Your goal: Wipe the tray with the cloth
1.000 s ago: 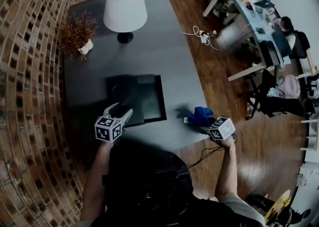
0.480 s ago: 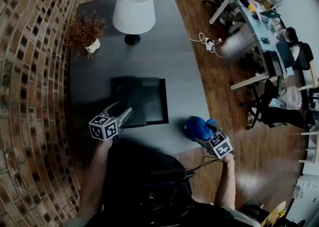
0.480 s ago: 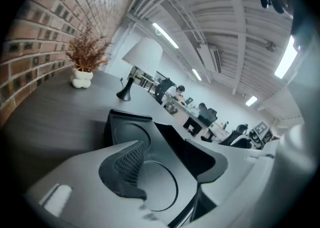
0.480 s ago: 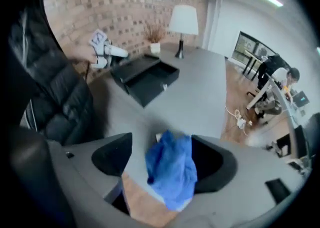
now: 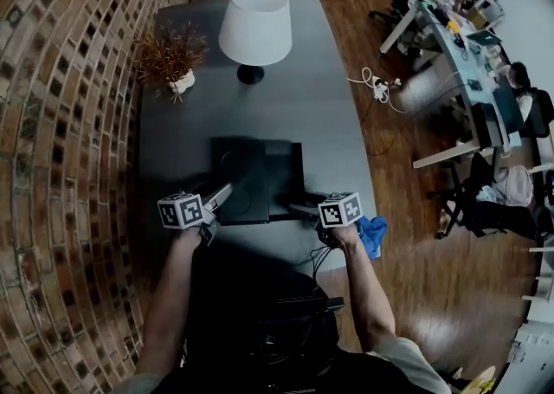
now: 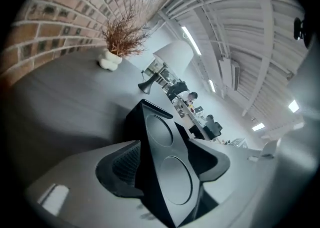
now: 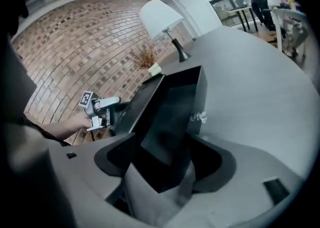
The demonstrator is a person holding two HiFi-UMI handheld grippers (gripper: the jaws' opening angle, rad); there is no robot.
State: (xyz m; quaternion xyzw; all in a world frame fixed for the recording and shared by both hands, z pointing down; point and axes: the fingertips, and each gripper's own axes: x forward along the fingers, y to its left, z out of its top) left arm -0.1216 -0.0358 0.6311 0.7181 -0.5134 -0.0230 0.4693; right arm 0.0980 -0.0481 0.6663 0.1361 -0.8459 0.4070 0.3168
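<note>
Grey table (image 5: 286, 98) bears tray (image 5: 260, 167); left gripper (image 5: 221, 196) jaws, just opening, and right gripper (image 5: 299, 209) jaws, just closing, straddle its near corners unclamped; cloth (image 5: 374, 235) lies behind right gripper

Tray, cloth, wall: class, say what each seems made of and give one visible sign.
The tray looks like moulded plastic, matte black, with smooth round hollows. The cloth seems soft blue fabric, crumpled. The wall is rough brick with mortar lines.
</note>
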